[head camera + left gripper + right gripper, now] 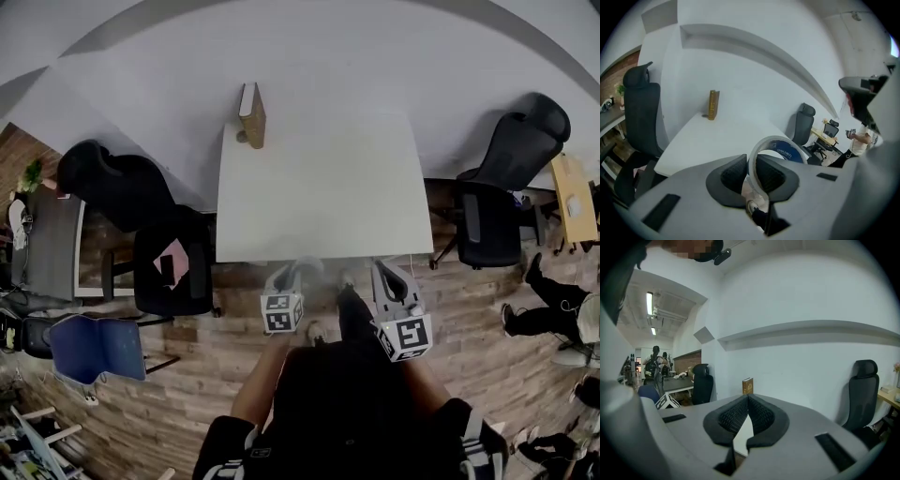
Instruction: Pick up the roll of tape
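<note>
The roll of tape [774, 149], a pale ring with a blue core, stands on edge between the black pads of my left gripper [751, 174], which is shut on its rim. In the head view the left gripper [292, 277] hangs just off the near edge of the white table [319, 187], the tape [307, 269] showing as a pale blur at its tip. My right gripper [392, 281] hovers beside it at the same edge. In the right gripper view its pads [748, 414] meet with nothing between them.
A brown book [251, 114] stands upright at the table's far left corner, also seen as the book [713, 105] and the book [747, 386]. Black office chairs [141, 220] [502, 187] flank the table. A blue chair [98, 347] and a desk [47, 248] sit left; a person [553, 309] sits right.
</note>
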`<state>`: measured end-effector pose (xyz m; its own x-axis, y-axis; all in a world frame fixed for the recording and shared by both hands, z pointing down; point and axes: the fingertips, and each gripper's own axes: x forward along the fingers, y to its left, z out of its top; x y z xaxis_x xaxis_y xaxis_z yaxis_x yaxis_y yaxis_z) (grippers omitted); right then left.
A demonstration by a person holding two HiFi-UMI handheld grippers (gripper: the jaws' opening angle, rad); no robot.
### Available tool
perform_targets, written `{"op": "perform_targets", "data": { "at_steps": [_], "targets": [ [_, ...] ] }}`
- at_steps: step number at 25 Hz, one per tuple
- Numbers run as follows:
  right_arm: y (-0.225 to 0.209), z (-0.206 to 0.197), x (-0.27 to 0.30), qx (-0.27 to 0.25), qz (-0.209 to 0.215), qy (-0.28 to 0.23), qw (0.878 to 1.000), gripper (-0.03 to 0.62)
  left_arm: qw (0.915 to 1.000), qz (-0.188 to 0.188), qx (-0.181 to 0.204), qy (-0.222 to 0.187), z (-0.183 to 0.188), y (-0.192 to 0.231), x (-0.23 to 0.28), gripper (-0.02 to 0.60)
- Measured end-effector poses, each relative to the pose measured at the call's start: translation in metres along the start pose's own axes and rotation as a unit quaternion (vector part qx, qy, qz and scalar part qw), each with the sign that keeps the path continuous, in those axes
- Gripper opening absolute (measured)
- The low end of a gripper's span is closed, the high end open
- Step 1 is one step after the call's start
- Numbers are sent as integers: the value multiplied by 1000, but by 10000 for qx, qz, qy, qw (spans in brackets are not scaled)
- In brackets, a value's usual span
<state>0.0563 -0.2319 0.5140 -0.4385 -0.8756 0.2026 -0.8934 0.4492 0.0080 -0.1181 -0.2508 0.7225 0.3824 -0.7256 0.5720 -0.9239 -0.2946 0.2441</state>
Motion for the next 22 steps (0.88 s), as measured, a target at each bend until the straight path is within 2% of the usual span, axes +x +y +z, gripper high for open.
{"op": "perform_targets", "data": {
  "at_steps": [4, 7, 14, 18, 22],
  "targets": [
    [23, 1, -27, 89, -145, -33, 9999, 12, 9979, -31, 146, -627, 27, -3, -61, 75],
    [29, 5, -42, 83, -244, -73, 9996, 12, 9928, -13, 293, -1161, 52, -10, -102, 74],
    [15, 11, -70, 135, -465, -200, 9986, 12, 9706, 147, 622, -2322, 111, -43, -185, 74],
    [2, 9, -81, 186, -542, -202, 9982, 12, 9605, 190, 704, -2686, 129, -65, -210, 74],
    [-10, 6, -90, 249, -550, -240, 9979, 12, 9594, 156, 789, -2702, 131, -85, -214, 74]
  ]
}}
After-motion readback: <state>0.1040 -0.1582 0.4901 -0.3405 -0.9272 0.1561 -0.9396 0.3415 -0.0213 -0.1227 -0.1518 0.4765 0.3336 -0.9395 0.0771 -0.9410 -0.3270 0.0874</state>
